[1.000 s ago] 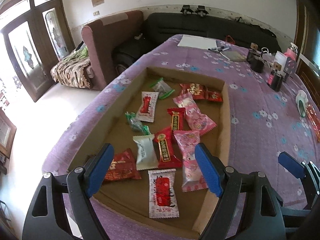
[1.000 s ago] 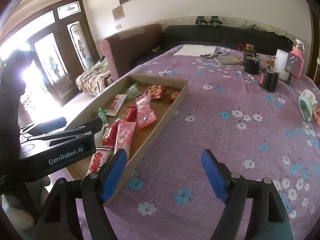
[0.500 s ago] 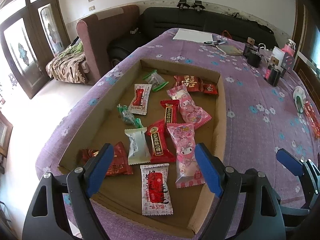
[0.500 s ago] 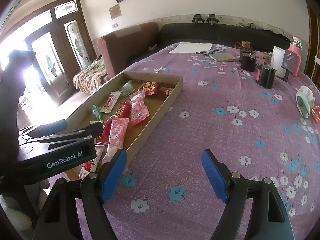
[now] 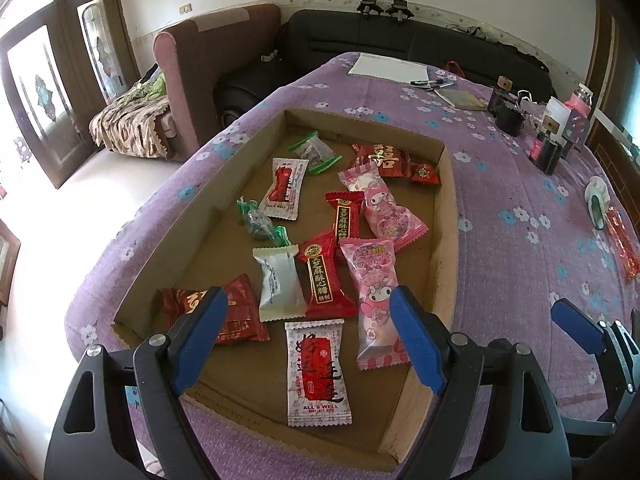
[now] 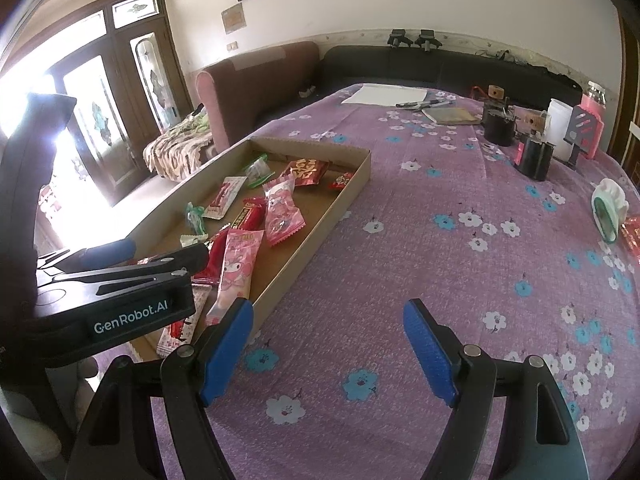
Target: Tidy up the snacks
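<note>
A shallow cardboard tray lies on the purple flowered tablecloth and holds several wrapped snacks: pink packets, red bars, a white-and-red "All's Well" packet, a white packet and green candies. My left gripper is open and empty, hovering above the tray's near end. My right gripper is open and empty over bare cloth right of the tray. One red snack packet lies outside on the far right.
Black cups, a white cup, a pink bottle, a notebook, pens and paper stand at the table's far side. A white-green tape holder lies at the right. Sofas stand behind the table.
Both grippers have drawn back and up a little, so the tray shows more fully in the left wrist view. Both stay open; no snack has moved.
</note>
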Action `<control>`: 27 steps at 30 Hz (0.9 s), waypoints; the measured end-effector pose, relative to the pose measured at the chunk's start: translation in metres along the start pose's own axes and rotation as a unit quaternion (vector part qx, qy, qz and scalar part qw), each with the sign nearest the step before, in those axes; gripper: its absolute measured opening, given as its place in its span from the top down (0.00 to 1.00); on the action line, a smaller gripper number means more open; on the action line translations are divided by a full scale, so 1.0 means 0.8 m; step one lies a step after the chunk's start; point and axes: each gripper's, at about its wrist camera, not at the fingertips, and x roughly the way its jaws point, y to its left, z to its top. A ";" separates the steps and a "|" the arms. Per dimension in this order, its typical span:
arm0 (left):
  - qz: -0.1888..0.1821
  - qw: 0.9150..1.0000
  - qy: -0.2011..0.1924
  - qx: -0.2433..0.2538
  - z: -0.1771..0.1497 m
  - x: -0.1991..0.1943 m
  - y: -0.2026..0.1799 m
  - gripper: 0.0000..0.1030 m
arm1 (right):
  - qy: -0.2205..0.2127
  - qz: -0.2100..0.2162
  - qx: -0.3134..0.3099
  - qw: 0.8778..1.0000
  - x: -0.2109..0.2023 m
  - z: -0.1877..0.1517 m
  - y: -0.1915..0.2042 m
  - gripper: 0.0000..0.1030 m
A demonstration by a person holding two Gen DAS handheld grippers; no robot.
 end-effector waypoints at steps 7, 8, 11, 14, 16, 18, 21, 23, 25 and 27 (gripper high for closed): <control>-0.004 1.000 0.000 -0.001 -0.003 -0.003 0.003 0.19 | -0.005 -0.007 -0.008 1.000 -0.005 -0.002 0.005 0.20; -0.005 1.000 -0.001 -0.001 -0.003 -0.003 0.003 0.19 | -0.006 -0.008 -0.009 1.000 -0.006 -0.002 0.006 0.20; -0.007 1.000 -0.001 -0.001 -0.004 -0.006 0.003 0.19 | -0.007 -0.011 -0.012 1.000 -0.007 -0.002 0.008 0.20; -0.008 1.000 -0.002 -0.002 -0.006 -0.008 0.004 0.19 | -0.008 -0.013 -0.013 1.000 -0.009 -0.003 0.009 0.20; -0.009 1.000 -0.003 -0.002 -0.007 -0.010 0.004 0.19 | -0.009 -0.015 -0.013 1.000 -0.011 -0.004 0.009 0.20; -0.010 1.000 -0.004 -0.002 -0.008 -0.012 0.004 0.19 | -0.010 -0.016 -0.012 1.000 -0.014 -0.005 0.009 0.20; -0.012 1.000 -0.006 -0.002 -0.009 -0.016 0.006 0.19 | -0.012 -0.018 -0.012 1.000 -0.018 -0.006 0.010 0.20; -0.012 1.000 -0.008 -0.002 -0.010 -0.019 0.006 0.19 | -0.013 -0.019 -0.013 1.000 -0.021 -0.007 0.011 0.20; -0.013 1.000 -0.011 -0.003 -0.011 -0.022 0.007 0.19 | -0.015 -0.020 -0.014 1.000 -0.024 -0.008 0.013 0.19; -0.013 1.000 -0.014 -0.004 -0.011 -0.026 0.008 0.19 | -0.017 -0.021 -0.015 1.000 -0.027 -0.008 0.014 0.19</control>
